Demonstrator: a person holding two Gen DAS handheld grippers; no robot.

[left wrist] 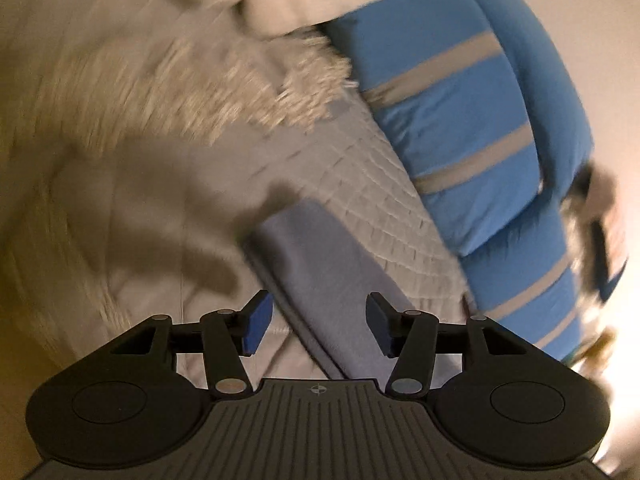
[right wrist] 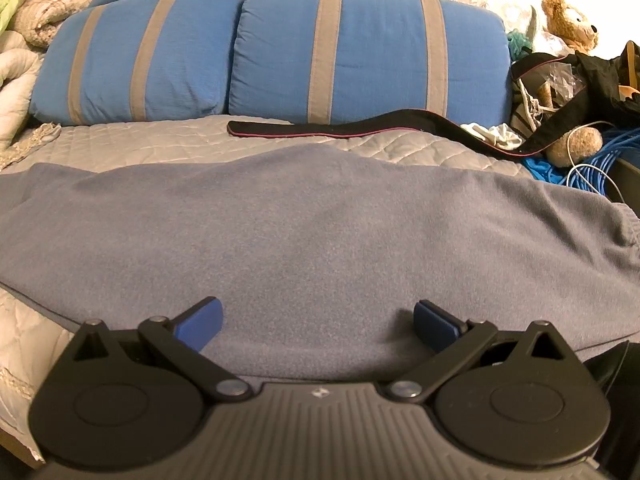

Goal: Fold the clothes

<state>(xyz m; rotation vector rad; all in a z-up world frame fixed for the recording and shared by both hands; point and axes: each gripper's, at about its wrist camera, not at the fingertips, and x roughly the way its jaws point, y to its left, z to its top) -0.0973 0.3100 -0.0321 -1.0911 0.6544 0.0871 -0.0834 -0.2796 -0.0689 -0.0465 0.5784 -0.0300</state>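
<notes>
The grey-blue garment (right wrist: 320,240) lay spread flat across the quilted grey bedspread (right wrist: 160,136) of the bed, in front of two blue pillows with grey stripes (right wrist: 360,52). The right claw (right wrist: 318,326) hovered low over the garment's near edge with its jaws wide apart and nothing between them. The left claw (left wrist: 320,320), seen in a blurred, tilted view, stood partly open above a narrow end of the same garment (left wrist: 324,280), gripping nothing. A black strap with a red edge (right wrist: 320,128) lay on the bedspread just before the pillows, and a teddy bear (right wrist: 572,20) sat among clutter to the right.
</notes>
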